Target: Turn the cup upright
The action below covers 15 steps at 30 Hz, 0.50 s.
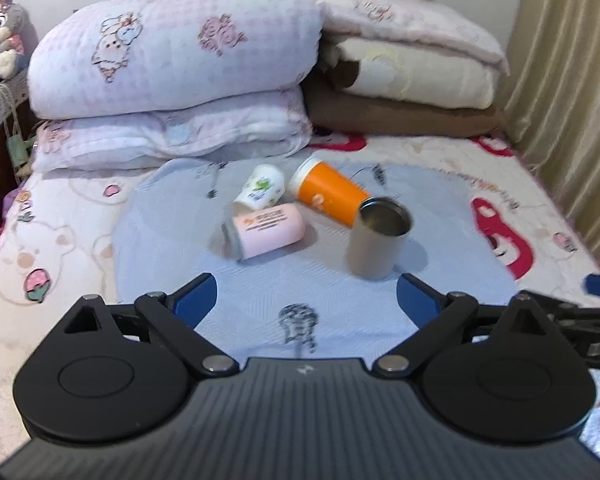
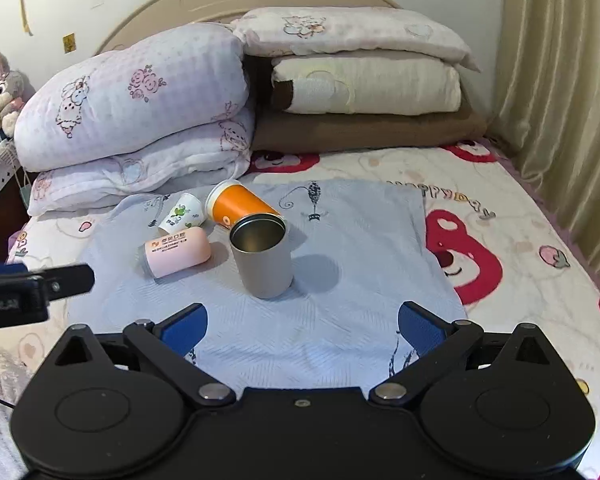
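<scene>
Bed with blue cloth [image 2: 340, 344], grey cup [image 2: 262, 258] upright, left gripper [image 1: 306, 300] and right gripper [image 2: 302, 326] level, wide apart, empty.

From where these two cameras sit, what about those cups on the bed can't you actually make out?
- Orange cup: its mouth end, hidden behind the upright grey metal cup in both views.
- Pink cup: its printed label, too blurred in the left wrist view and too small in the right.
- White paper cup: lying down; whether it touches the pink cup is unclear.

grey cup [image 1: 380, 240] upright, left tool [image 1: 306, 300] open-jawed
</scene>
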Tool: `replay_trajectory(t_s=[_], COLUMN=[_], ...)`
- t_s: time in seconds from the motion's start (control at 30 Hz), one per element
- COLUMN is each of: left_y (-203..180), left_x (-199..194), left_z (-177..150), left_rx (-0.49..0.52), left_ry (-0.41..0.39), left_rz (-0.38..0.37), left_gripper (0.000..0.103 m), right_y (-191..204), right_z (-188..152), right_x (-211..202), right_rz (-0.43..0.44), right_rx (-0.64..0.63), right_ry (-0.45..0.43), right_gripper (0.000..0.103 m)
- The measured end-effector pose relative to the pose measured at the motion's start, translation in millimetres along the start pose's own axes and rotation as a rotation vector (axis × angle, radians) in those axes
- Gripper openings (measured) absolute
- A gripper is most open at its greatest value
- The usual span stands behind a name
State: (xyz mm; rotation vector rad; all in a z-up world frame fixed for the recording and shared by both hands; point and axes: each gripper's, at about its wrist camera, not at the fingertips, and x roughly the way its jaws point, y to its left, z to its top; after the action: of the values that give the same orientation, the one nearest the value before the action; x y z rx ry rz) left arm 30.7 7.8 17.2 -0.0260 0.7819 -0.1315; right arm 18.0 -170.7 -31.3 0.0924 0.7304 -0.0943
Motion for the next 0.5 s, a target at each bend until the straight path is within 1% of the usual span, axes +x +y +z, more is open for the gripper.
replay_trajectory(t_s=[0.07, 0.2, 0.27, 0.37, 0.5], left_y=[0.6, 2.9, 1.4, -1.8, -2.9], left_x=[2.0, 2.5, 1.3, 0.1, -1.7], left_z=[-1.9, -5.9, -7.2, -7.7, -8.7], left_rx=[0.013, 0.003, 0.015, 0.04, 0.041], left_ry=[0.01, 0.037, 0.044, 0.05, 0.052], left_rz=[0.02, 0.023, 0.039, 0.065, 0.069], left_gripper=[0.098, 0.098, 0.1, 0.1, 0.1], right_y=[0.8, 1.5, 1.6, 1.7, 3.9], right_z=[-1.8, -4.2, -5.2, -6.5, -7.7], right_x=[-2.3, -2.7, -2.2, -1.5, -0.8], right_rz=[-0.01, -0.024, -0.027, -0.032, -0.036], right_rx=[-0.002, -0.004, 0.001, 0.005, 0.002], right_ry=[-0.006, -0.003, -0.002, 0.0, 0.002], right_gripper=[0.103, 0.103, 0.103, 0.103, 0.103])
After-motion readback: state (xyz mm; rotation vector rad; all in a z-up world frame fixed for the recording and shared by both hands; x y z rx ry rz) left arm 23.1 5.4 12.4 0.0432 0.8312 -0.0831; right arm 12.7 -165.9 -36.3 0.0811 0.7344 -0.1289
